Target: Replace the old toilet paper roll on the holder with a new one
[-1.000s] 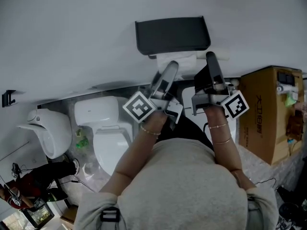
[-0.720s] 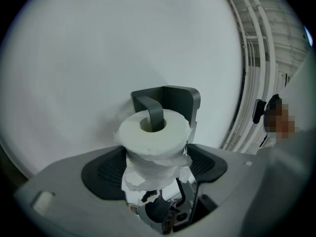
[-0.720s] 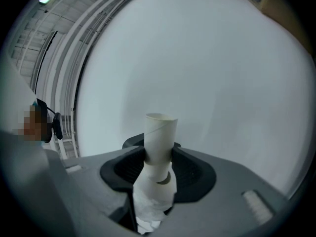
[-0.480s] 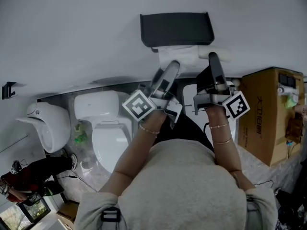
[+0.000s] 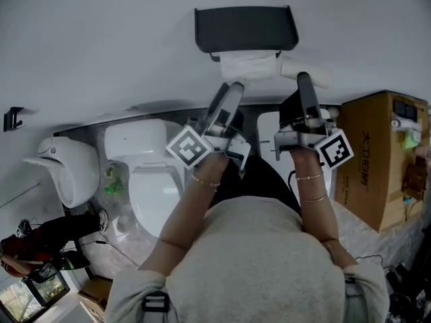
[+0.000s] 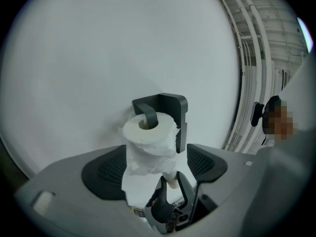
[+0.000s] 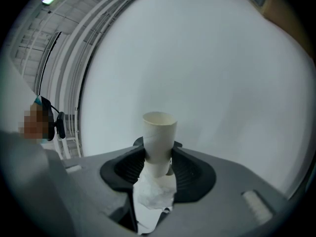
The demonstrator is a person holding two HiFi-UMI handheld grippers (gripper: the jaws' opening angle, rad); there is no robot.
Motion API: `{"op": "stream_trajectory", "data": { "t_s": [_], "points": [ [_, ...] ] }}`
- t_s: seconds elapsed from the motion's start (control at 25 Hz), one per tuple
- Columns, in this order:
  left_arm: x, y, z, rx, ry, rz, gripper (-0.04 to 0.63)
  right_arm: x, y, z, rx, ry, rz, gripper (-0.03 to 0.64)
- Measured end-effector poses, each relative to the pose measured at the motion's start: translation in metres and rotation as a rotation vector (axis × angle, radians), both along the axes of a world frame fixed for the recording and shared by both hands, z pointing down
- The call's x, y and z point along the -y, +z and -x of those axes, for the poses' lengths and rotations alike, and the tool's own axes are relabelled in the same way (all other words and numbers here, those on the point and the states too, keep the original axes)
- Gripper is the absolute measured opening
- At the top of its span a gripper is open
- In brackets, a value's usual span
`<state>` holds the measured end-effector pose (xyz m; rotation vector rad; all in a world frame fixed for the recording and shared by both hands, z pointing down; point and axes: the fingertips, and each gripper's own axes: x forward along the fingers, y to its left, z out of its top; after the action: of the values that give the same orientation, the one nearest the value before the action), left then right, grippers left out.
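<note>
A black wall holder (image 5: 246,29) (image 6: 170,107) carries a full white toilet paper roll (image 5: 248,66) (image 6: 148,132) on its arm, with a loose tail hanging down. My left gripper (image 5: 229,98) (image 6: 155,164) sits just short of the roll. It is open, its pads wide on either side of the hanging tail and not touching it. My right gripper (image 5: 304,89) (image 7: 158,164) is shut on an empty cardboard tube (image 5: 313,75) (image 7: 159,139), which stands up from the jaws with a paper scrap below it. It hovers to the right of the holder.
Below are a white toilet (image 5: 145,180) and a second white fixture (image 5: 67,180) at the left. A cardboard box (image 5: 377,157) stands at the right. A small black hook (image 5: 10,136) is on the white wall at far left.
In the head view the holder and roll have slid up the picture, and the gap between them and both grippers has widened. The right gripper's grip on the tube is unchanged.
</note>
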<state>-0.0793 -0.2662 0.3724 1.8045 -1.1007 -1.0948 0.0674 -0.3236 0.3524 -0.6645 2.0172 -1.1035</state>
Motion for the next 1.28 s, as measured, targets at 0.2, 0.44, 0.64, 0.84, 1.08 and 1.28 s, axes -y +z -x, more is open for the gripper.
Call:
{"op": "stream_trajectory", "data": {
  "t_s": [0.2, 0.44, 0.64, 0.84, 1.08, 1.28],
  "points": [
    [-0.006, 0.003, -0.001, 0.005, -0.011, 0.018, 0.393, -0.004, 0.006, -0.001, 0.014, -0.009, 0.021, 0.178],
    [-0.018, 0.02, 0.005, -0.008, -0.008, -0.01, 0.368, -0.016, 0.008, 0.003, 0.013, -0.022, 0.013, 0.178],
    [-0.039, -0.003, 0.006, 0.037, 0.004, -0.007, 0.339, -0.046, 0.002, 0.008, -0.009, -0.014, -0.012, 0.178],
    [-0.074, -0.029, 0.012, 0.109, 0.046, -0.083, 0.31, -0.084, -0.008, 0.011, -0.01, 0.028, -0.033, 0.178],
    [-0.116, -0.044, 0.007, 0.072, 0.112, -0.163, 0.189, -0.137, -0.026, 0.017, 0.011, 0.026, -0.087, 0.178],
    [-0.144, -0.056, 0.003, 0.128, 0.125, -0.219, 0.102, -0.174, -0.042, 0.019, -0.006, 0.013, -0.143, 0.178]
  ]
}}
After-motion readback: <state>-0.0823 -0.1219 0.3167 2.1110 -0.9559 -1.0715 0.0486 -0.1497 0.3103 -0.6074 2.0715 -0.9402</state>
